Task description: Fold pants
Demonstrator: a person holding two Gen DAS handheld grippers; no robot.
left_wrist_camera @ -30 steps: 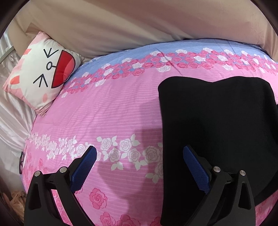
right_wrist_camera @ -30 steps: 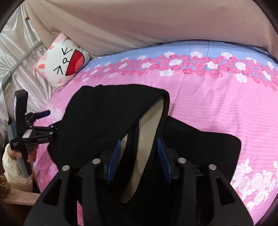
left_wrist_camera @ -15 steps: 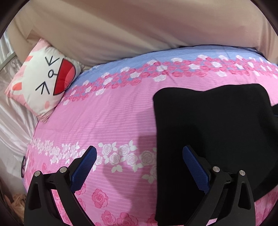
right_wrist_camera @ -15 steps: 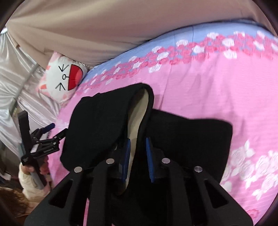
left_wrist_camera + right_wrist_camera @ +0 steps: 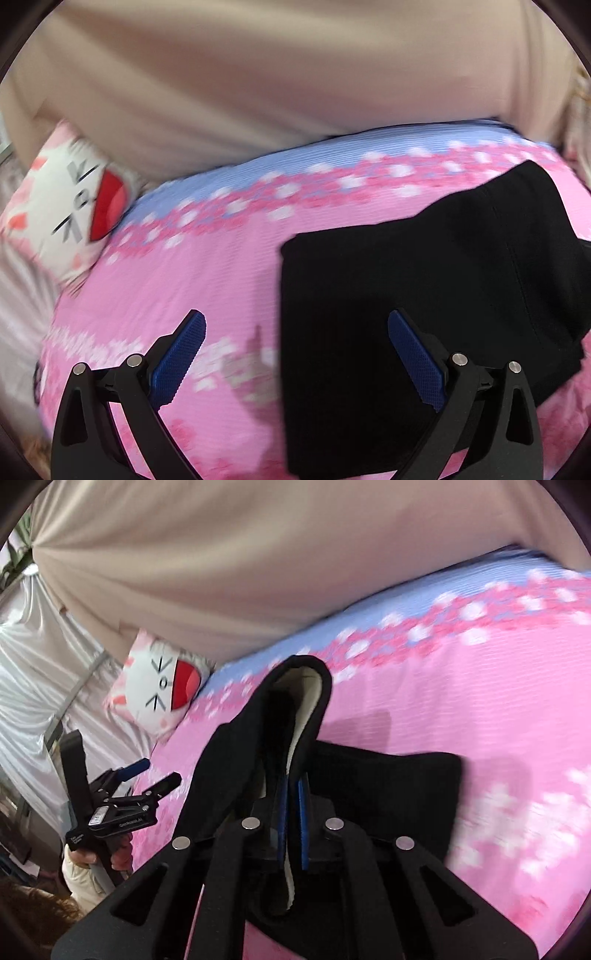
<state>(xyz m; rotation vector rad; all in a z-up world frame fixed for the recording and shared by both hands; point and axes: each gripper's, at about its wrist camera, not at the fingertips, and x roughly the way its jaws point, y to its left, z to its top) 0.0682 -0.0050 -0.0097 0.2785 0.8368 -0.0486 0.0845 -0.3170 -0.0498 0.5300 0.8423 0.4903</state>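
Right gripper (image 5: 292, 819) first: I see its blue pads drawn almost together, and they have just been closing on a raised fold of the pants (image 5: 388, 786). The black cloth with its cream lining runs between the pads, so I read this as a pinch on the pants. From that pinch the fold rises in a tall loop ahead of the fingers, lining facing inward, while the remaining cloth lies flat on the pink flowered bedspread (image 5: 461, 686) beyond and to the right.

Left gripper (image 5: 295, 354) stands wide apart with nothing between its pads. One blue pad (image 5: 179, 358) hangs over bare bedspread, the other over the near edge of the pants (image 5: 424, 295); I cannot tell whether that one touches the cloth. In the right wrist view I see this gripper off to the left of the pants, held in a hand (image 5: 94, 860) with a pale sleeve.

Farther off, a cat-face pillow (image 5: 70, 214) sits at the bedspread's far left corner against a beige curtain (image 5: 277, 81).
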